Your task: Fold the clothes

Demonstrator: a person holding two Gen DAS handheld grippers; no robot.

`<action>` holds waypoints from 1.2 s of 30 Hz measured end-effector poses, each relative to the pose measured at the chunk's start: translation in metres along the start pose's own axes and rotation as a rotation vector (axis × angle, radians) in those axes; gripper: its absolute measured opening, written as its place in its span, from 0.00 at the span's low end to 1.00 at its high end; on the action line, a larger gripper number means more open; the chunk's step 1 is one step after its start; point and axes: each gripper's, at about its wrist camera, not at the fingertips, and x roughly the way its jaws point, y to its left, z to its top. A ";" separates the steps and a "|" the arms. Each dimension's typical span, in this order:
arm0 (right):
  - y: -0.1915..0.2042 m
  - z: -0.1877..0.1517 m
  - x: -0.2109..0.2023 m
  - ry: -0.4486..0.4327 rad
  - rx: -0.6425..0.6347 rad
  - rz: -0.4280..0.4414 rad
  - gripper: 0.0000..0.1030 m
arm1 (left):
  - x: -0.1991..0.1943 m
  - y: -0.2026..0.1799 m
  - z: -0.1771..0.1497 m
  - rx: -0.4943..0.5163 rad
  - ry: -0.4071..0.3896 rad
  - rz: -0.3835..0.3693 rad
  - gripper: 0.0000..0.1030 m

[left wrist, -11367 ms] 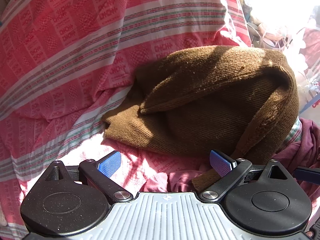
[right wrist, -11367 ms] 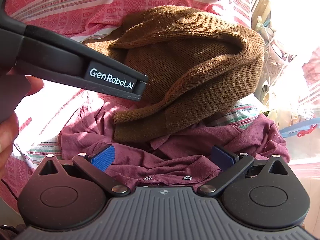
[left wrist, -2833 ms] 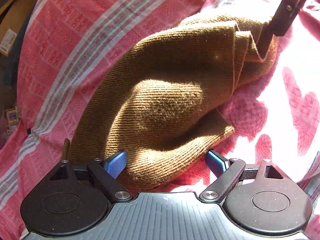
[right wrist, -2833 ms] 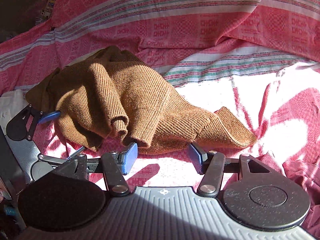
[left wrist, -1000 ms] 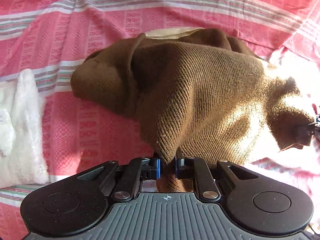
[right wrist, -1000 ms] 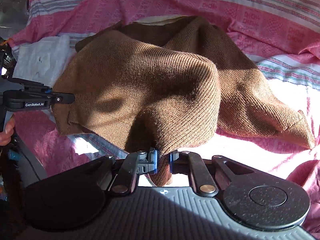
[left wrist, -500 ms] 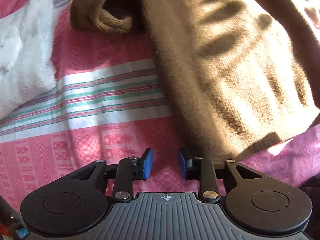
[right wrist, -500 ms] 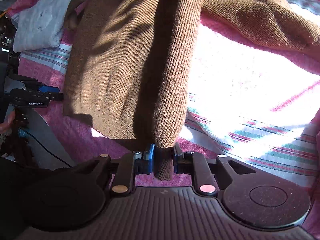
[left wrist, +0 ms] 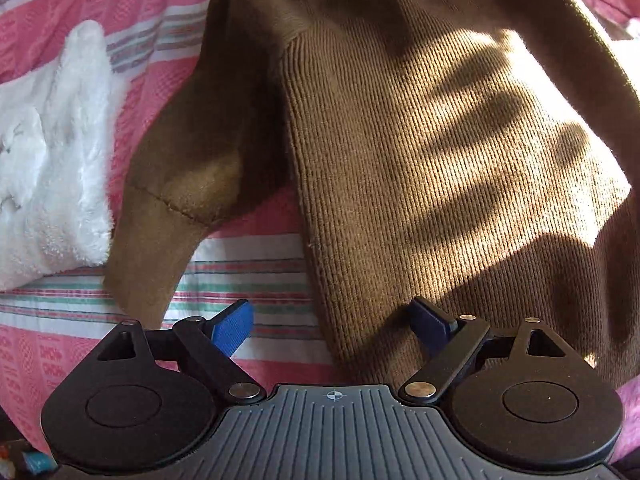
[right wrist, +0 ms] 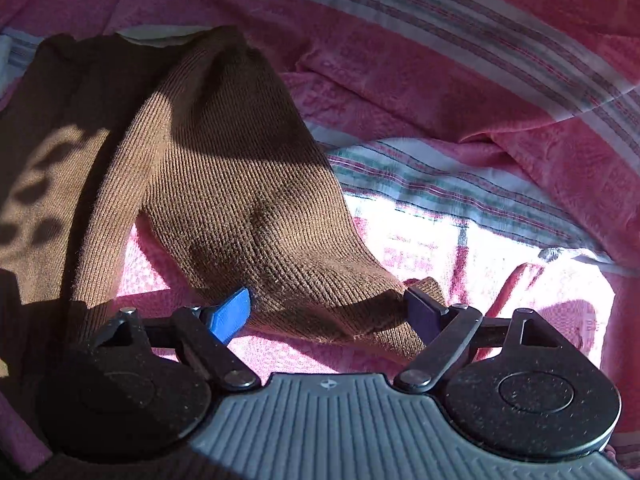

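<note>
Brown ribbed knit sweater [left wrist: 440, 152] spread over the pink patterned bedsheet with white and green stripes [left wrist: 248, 276], body lying fairly flat, one sleeve [left wrist: 160, 232] angling off toward the fluffy white towel [left wrist: 48, 152] at the sheet's far left. Left gripper [left wrist: 332, 322] jaws opening, blue pads [left wrist: 234, 326] wide apart, the sweater's lower side edge between them but not pinched. Right gripper [right wrist: 328, 312] jaws opening too, wide, a bunched sleeve end [right wrist: 320, 280] lying between the pads, loose, no pad pressing on it.

Likely troubles from here: sleeve on the right side resting humped and creased, so any fold laid over it probably traps a lump; open pads close to the knit, so a careless lift may snag the yarn and drag the body out of line; left sleeve near the white towel, so a sweep inward could pull the towel along; strong sun glare washing out the sheet, hem edges hard to judge.

No container in view; nothing stored in anything.
</note>
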 end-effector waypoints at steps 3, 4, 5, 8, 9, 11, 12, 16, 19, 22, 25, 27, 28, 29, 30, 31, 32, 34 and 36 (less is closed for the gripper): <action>-0.001 0.004 0.012 0.017 -0.026 0.041 0.47 | 0.000 -0.002 0.006 -0.009 -0.009 -0.021 0.74; -0.005 0.004 0.010 0.025 -0.011 0.072 0.35 | 0.000 -0.005 0.008 -0.009 -0.005 -0.027 0.71; -0.012 0.006 0.004 0.022 -0.010 0.082 0.18 | -0.002 -0.007 0.009 -0.008 -0.002 -0.024 0.70; -0.047 0.013 -0.022 -0.016 -0.009 -0.006 0.11 | -0.006 -0.018 0.014 0.012 -0.005 -0.021 0.65; -0.064 0.016 -0.031 -0.033 0.001 -0.060 0.11 | -0.008 -0.021 0.016 0.020 -0.006 -0.025 0.55; -0.108 0.024 -0.051 -0.052 0.074 -0.109 0.11 | -0.014 -0.032 0.020 0.033 -0.016 -0.050 0.45; -0.121 0.028 -0.057 -0.059 0.084 -0.135 0.11 | -0.017 -0.037 0.022 0.039 -0.022 -0.065 0.43; -0.160 0.042 -0.060 -0.051 0.118 -0.262 0.11 | -0.029 -0.065 0.033 0.084 -0.047 -0.112 0.47; -0.175 0.037 -0.038 -0.015 0.208 -0.226 0.15 | -0.033 -0.080 0.038 0.109 -0.062 -0.108 0.53; -0.166 0.023 -0.021 0.006 0.233 -0.212 0.37 | -0.036 -0.079 0.036 0.108 -0.064 -0.097 0.66; -0.144 0.002 -0.025 -0.015 0.223 -0.152 0.54 | -0.037 -0.066 0.028 0.100 -0.062 -0.080 0.76; -0.123 -0.017 -0.033 -0.020 0.209 -0.085 0.57 | -0.036 -0.055 0.022 0.089 -0.051 -0.078 0.79; -0.110 -0.026 -0.036 -0.011 0.193 -0.040 0.58 | -0.034 -0.049 0.018 0.081 -0.039 -0.084 0.79; -0.097 -0.035 -0.039 0.000 0.178 0.004 0.59 | -0.032 -0.045 0.013 0.073 -0.027 -0.090 0.79; -0.083 -0.045 -0.038 0.023 0.165 0.043 0.60 | -0.032 -0.043 0.007 0.067 -0.018 -0.095 0.80; -0.070 -0.056 -0.036 0.049 0.155 0.076 0.60 | -0.031 -0.041 0.001 0.063 -0.009 -0.104 0.80; -0.060 -0.067 -0.036 0.073 0.169 0.114 0.60 | -0.031 -0.040 -0.007 0.059 0.002 -0.113 0.82; -0.040 -0.088 -0.035 0.116 0.204 0.203 0.60 | -0.031 -0.043 -0.020 0.061 0.021 -0.142 0.83; -0.020 -0.106 -0.033 0.154 0.241 0.301 0.61 | -0.031 -0.047 -0.030 0.066 0.037 -0.174 0.86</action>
